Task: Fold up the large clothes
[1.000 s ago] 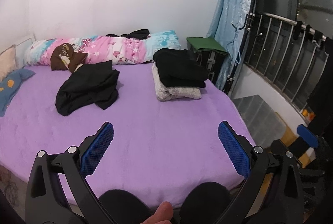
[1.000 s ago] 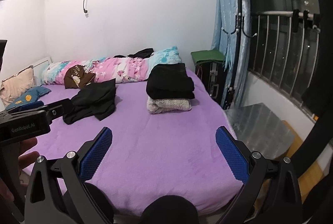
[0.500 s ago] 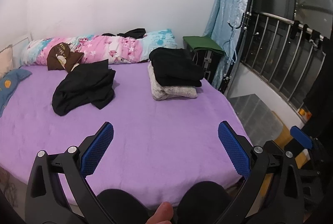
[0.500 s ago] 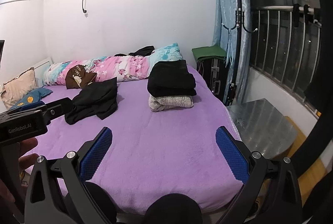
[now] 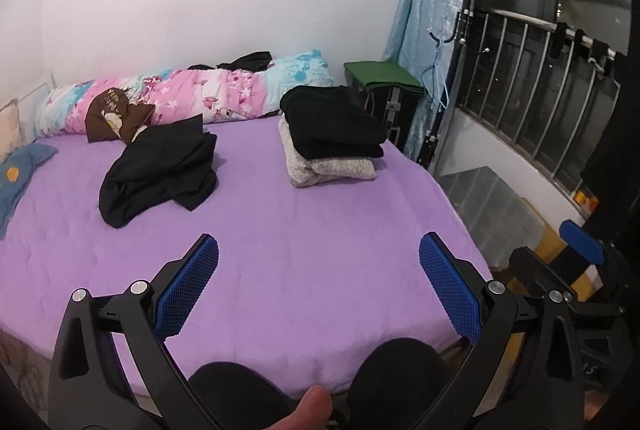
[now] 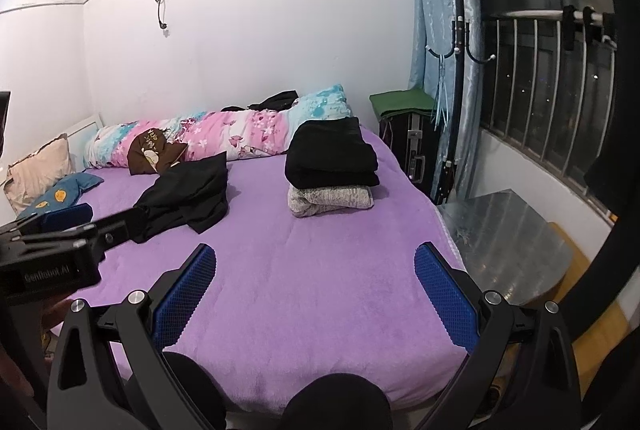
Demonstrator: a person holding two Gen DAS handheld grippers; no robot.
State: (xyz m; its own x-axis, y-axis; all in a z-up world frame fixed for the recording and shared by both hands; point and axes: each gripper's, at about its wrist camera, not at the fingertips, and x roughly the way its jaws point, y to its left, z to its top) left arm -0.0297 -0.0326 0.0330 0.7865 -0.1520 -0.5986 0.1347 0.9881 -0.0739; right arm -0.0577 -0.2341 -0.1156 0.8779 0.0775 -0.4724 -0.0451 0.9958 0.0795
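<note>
The left gripper [image 5: 318,288] and the right gripper [image 6: 314,290] both hang over the near edge of the purple bed [image 5: 304,250] with their blue pads spread wide and nothing between them (the left one also shows at the left border of the right wrist view). Further in, a crumpled black garment [image 5: 160,170] lies loose on the left half of the bed, well apart from a neat stack on the right, where folded black clothes [image 5: 332,126] rest on a folded grey knit [image 5: 328,166]. Along the back wall runs a long floral pillow [image 5: 200,96] with a brown cushion [image 5: 112,114] leaning on it.
</note>
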